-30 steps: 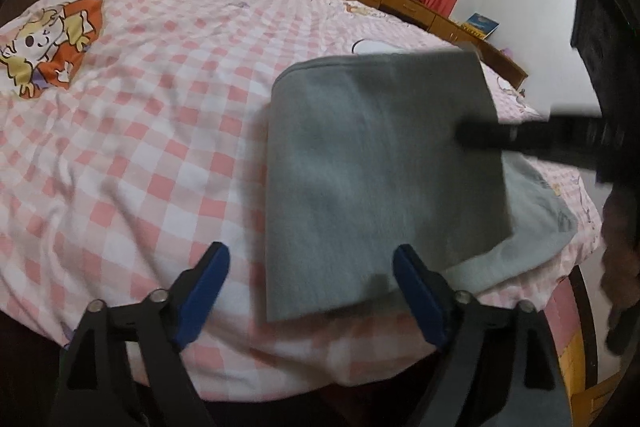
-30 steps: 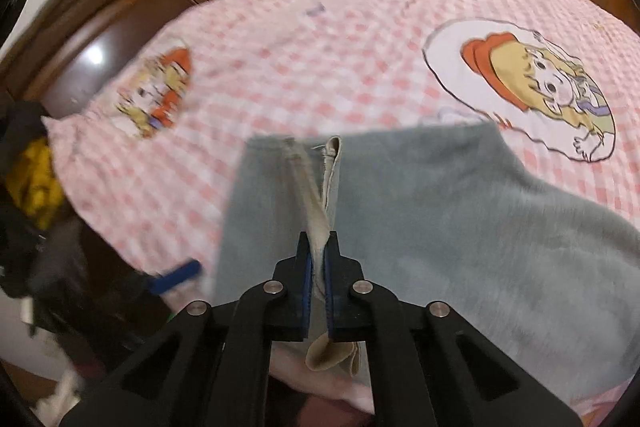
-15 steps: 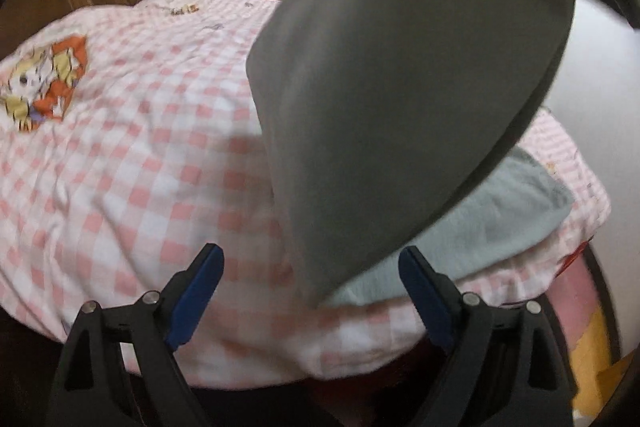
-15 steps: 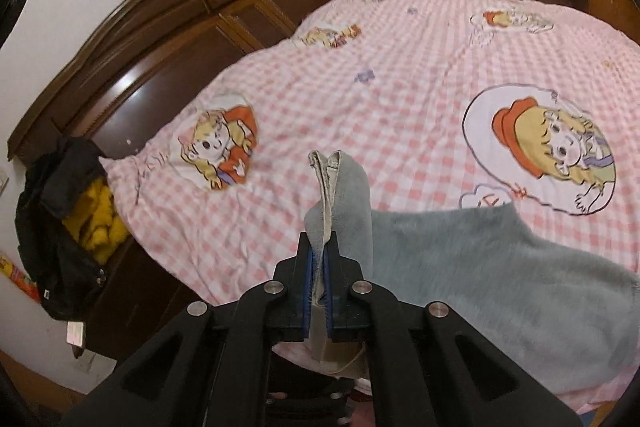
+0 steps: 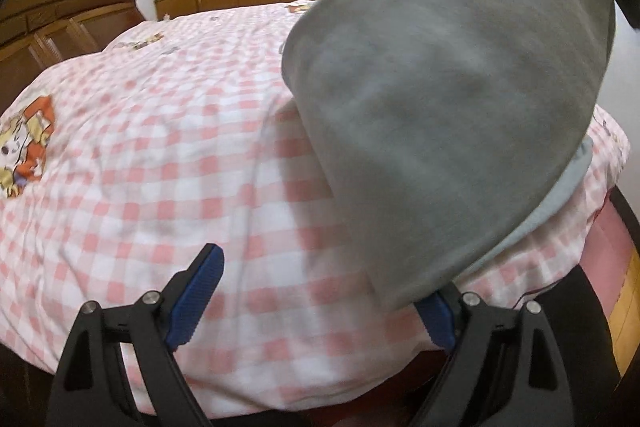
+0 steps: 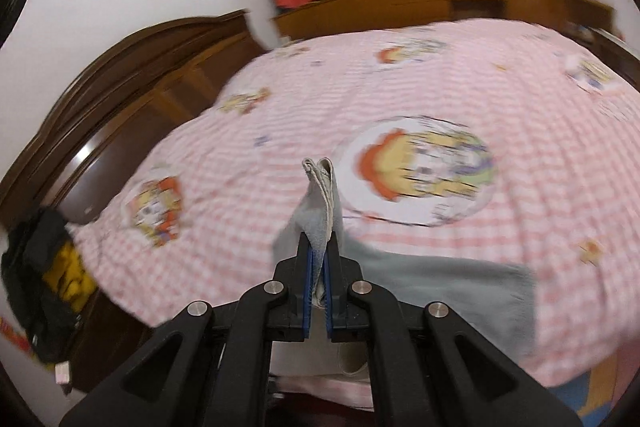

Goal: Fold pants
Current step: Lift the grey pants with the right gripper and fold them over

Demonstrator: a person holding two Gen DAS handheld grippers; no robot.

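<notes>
2 tools | right tool (image 6: 317, 281) clamped on grey pants (image 6: 440, 291) | left tool (image 5: 320, 301) spread wide, holding nothing

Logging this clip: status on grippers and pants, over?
Right gripper shut on pants, edge lifted off the bed. Left gripper open, holding nothing. Lifted cloth hangs over its right finger. Nothing else in the way.

- The right gripper (image 6: 318, 291) clamped a bunched edge of the grey pants (image 6: 448, 291), its blue pads pressed tight on the fabric.
- The rest of the pants trailed across a pink checked bedspread (image 6: 400, 95) printed with cartoon figures.
- A dark wooden headboard (image 6: 132, 83) stood at left.
</notes>
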